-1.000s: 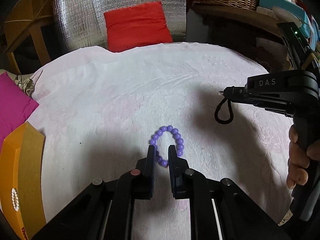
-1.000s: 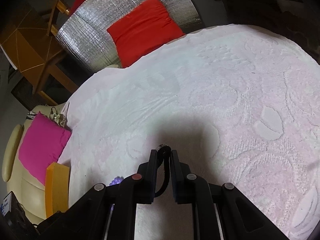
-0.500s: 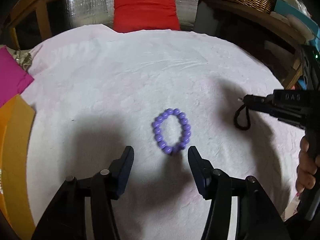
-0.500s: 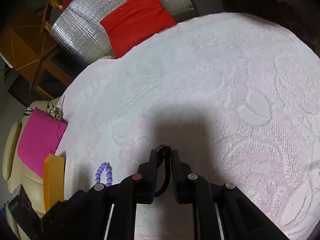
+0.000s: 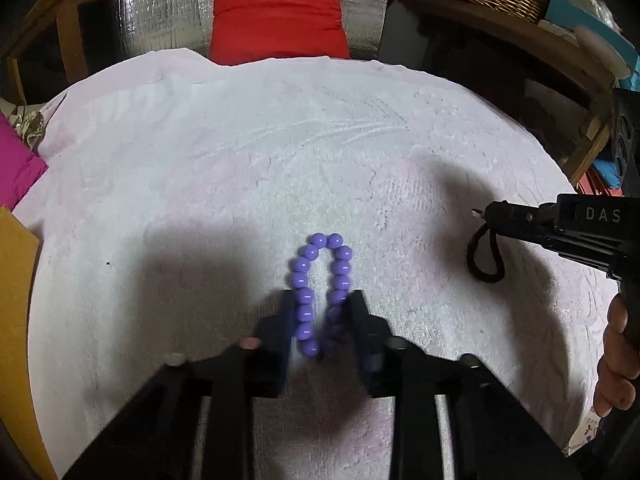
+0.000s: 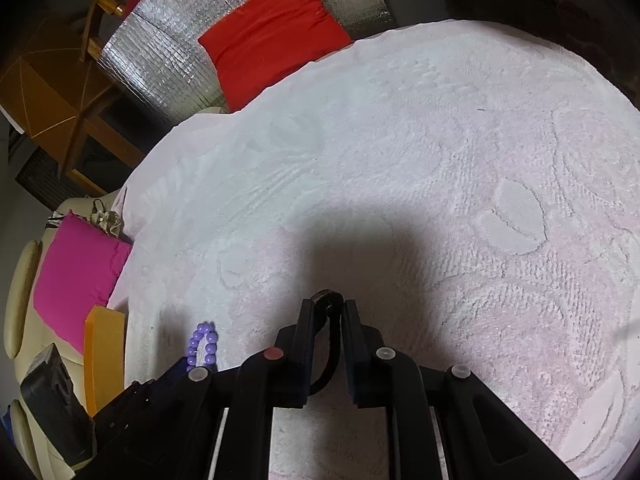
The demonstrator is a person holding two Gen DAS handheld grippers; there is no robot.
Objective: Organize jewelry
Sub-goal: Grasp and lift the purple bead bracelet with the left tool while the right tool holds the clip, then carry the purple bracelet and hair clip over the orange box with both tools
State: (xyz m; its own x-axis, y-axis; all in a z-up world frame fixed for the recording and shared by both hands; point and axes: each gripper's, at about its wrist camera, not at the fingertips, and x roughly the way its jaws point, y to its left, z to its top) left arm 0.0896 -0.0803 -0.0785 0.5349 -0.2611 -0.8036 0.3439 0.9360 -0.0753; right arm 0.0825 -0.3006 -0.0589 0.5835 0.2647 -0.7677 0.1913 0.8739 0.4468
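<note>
White textured cloth (image 5: 248, 168): covers whole work surface, largest item I see.
Red cushion (image 5: 278, 20): beyond cloth's far edge, against silver foil panel (image 5: 160, 8).
My left gripper (image 5: 320, 300): jaws just closing, pads squeezing purple bead bracelet (image 5: 322, 276) into narrow loop on cloth.
My right gripper (image 6: 328, 308): jaws nearly together, pinching black cord loop (image 5: 484, 256), hanging above cloth.
</note>
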